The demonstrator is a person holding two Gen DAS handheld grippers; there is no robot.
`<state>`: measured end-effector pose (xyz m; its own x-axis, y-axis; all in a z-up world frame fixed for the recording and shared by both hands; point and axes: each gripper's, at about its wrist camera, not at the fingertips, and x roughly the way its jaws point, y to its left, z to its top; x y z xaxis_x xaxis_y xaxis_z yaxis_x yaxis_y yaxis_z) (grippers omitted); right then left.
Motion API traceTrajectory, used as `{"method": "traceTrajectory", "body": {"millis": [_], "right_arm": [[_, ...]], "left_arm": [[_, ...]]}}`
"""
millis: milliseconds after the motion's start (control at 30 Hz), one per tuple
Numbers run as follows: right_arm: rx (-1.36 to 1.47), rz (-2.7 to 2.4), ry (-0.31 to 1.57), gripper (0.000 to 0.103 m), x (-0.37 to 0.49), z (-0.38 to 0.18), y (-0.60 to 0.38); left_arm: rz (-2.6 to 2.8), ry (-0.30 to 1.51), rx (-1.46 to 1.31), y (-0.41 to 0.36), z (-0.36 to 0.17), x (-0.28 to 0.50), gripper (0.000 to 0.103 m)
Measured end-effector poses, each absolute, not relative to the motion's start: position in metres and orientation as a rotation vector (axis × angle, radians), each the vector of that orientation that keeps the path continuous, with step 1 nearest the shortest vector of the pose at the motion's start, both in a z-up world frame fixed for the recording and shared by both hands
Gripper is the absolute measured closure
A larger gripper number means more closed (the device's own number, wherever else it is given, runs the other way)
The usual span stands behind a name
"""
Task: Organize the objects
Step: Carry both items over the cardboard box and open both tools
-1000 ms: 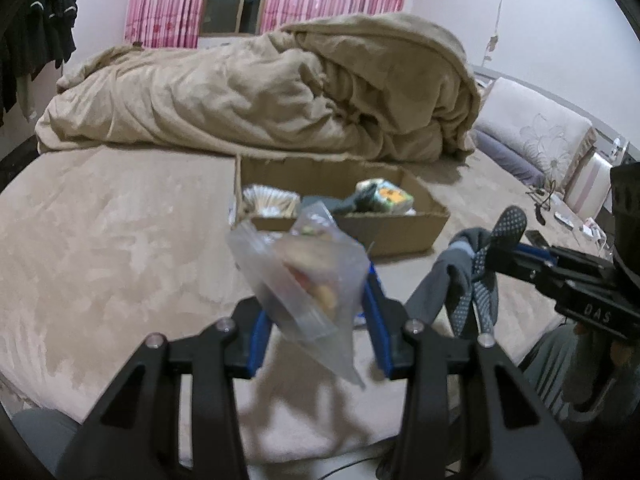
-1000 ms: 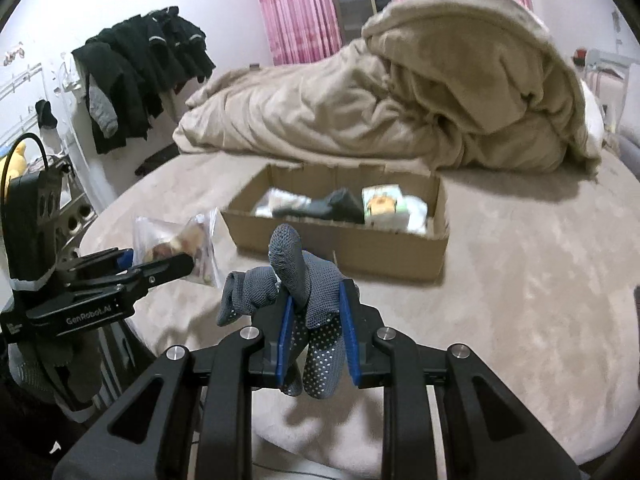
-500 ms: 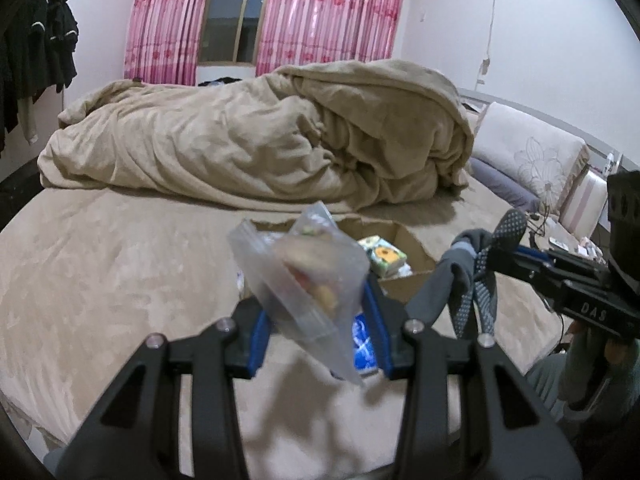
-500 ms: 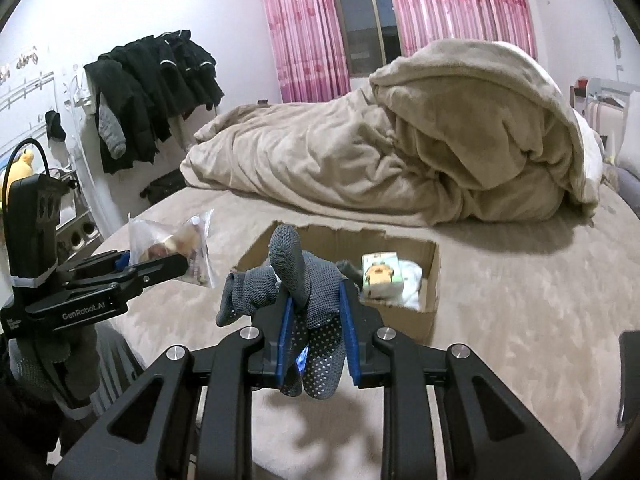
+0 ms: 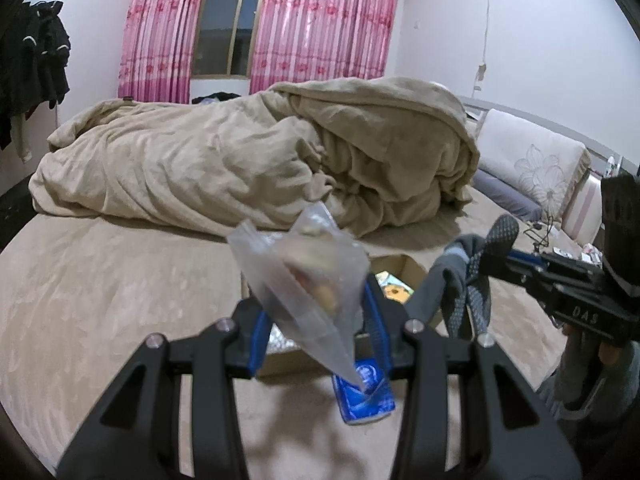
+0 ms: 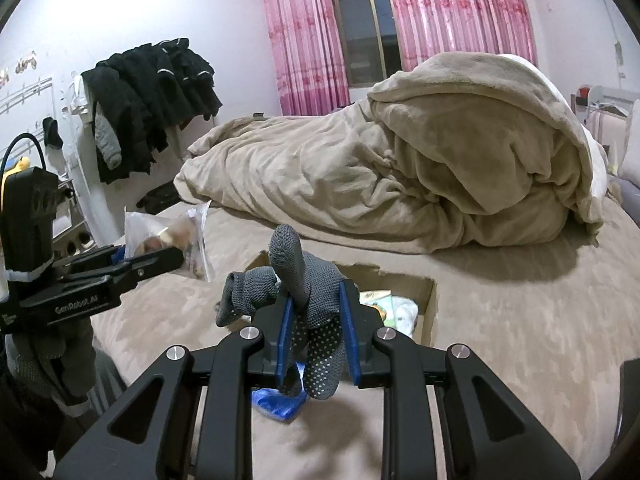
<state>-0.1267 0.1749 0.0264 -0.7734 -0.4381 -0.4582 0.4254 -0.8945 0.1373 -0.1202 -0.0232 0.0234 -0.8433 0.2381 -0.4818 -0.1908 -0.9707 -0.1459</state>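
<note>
Pink curtains (image 5: 324,20) frame a dark window (image 5: 224,20).

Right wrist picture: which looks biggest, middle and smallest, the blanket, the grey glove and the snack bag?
1. The blanket fills the most of the picture.
2. The grey glove, though it sits very near the camera, so it looks bigger than it is.
3. The snack bag, farther off in the left gripper.

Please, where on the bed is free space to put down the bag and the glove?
Free: the bedsheet left of the cardboard box, up to the heaped blanket; also the sheet right of the box. Crowded: inside the box, and just before it, where a blue packet lies.
</note>
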Motion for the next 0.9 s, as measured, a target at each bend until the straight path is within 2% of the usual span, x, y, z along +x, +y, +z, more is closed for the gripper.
{"method": "traceTrajectory", "body": {"millis": [433,900], "right_arm": [[0.681,-2.570,0.011,0.079,-0.184,0.027,0.155],[0.933,-2.505,0.025,0.079,-0.250,-0.059,0.130]], "left_arm": [[2.776,-0.101,-0.846,-0.024,0.003,-0.186,0.060],[2.661,-0.099,-1.103,-0.019,-0.075,-0.248,0.060]]}}
